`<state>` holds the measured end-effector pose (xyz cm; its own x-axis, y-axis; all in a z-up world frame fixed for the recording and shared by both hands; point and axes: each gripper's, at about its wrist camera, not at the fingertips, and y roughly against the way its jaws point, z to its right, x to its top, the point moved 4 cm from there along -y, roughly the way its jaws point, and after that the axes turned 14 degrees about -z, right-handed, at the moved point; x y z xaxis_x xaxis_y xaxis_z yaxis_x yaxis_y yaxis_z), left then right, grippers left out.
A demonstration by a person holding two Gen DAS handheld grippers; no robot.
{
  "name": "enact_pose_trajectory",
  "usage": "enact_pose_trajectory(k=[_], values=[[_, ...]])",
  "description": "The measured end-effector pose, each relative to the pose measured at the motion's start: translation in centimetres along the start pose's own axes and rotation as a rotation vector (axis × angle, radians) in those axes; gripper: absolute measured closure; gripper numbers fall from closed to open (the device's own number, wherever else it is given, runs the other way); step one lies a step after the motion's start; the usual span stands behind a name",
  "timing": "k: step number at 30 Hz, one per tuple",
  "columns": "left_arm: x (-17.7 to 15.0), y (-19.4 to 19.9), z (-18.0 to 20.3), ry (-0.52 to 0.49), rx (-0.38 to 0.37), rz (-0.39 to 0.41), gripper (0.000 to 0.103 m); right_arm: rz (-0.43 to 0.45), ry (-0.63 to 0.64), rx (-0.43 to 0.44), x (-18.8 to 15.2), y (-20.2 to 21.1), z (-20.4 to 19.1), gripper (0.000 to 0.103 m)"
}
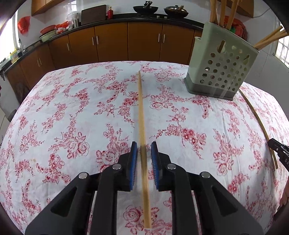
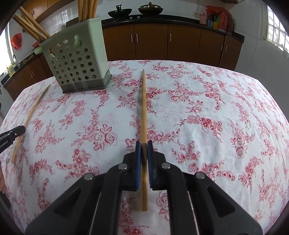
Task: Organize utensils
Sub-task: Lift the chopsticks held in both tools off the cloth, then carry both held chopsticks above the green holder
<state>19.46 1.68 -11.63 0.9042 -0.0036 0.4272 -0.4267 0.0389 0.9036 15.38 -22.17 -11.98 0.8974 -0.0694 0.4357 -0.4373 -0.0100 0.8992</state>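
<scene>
The left gripper (image 1: 144, 148) is hanging low over the table with its jaws parted, the blue pads (image 1: 134, 155) standing clear on either side of a wooden chopstick (image 1: 141, 115) that is lying flat on the floral tablecloth (image 1: 72, 117). There is a visible gap between each pad and the stick. That chopstick is running straight away from the gripper, from the near edge of the table toward the far edge.

The right gripper (image 2: 144, 147) is sitting with its jaws drawn in tight on a second chopstick (image 2: 144, 108); both pads (image 2: 138, 153) are pressing against the wood. The stick is pointing forward toward the far edge of the table, its rear end sticking out behind the pads. Whether it is lifted off the cloth (image 2: 207, 108) or resting on it, I cannot tell.

In the left wrist view, the chopstick held by the right gripper (image 1: 278, 150) is showing as a thin stick (image 1: 258, 124) near the right edge of the table. In the right wrist view, the left gripper (image 2: 12, 133) is showing near the left edge beside its own stick (image 2: 30, 119).

A pale green perforated utensil holder (image 1: 224, 68) is standing upright between the two chopsticks, toward the far edge of the table, with several wooden utensils (image 1: 222, 12) rising out of it (image 2: 77, 59).

Beyond the table, brown cabinets (image 1: 112, 41) are running under a dark counter carrying two woks (image 2: 119, 12).
</scene>
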Motion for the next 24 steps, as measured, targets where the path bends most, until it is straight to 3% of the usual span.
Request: enact_pose_trajectory(k=[3, 5, 9, 24], values=[[-0.5, 0.2, 0.0, -0.011, 0.003, -0.001, 0.087, -0.003, 0.004, 0.008, -0.4, 0.2, 0.2, 0.095], [-0.8, 0.3, 0.1, -0.021, 0.017, -0.003, 0.095, -0.006, 0.003, 0.01, -0.5, 0.4, 0.2, 0.095], [-0.8, 1.0, -0.7, -0.001, -0.007, -0.016, 0.095, 0.025, -0.028, 0.024, -0.1, 1.8, 0.9, 0.095], [3.2, 11.0, -1.5, 0.049, -0.104, 0.24, 0.096, 0.316, -0.075, 0.077, 3.1, 12.2, 2.6, 0.095]])
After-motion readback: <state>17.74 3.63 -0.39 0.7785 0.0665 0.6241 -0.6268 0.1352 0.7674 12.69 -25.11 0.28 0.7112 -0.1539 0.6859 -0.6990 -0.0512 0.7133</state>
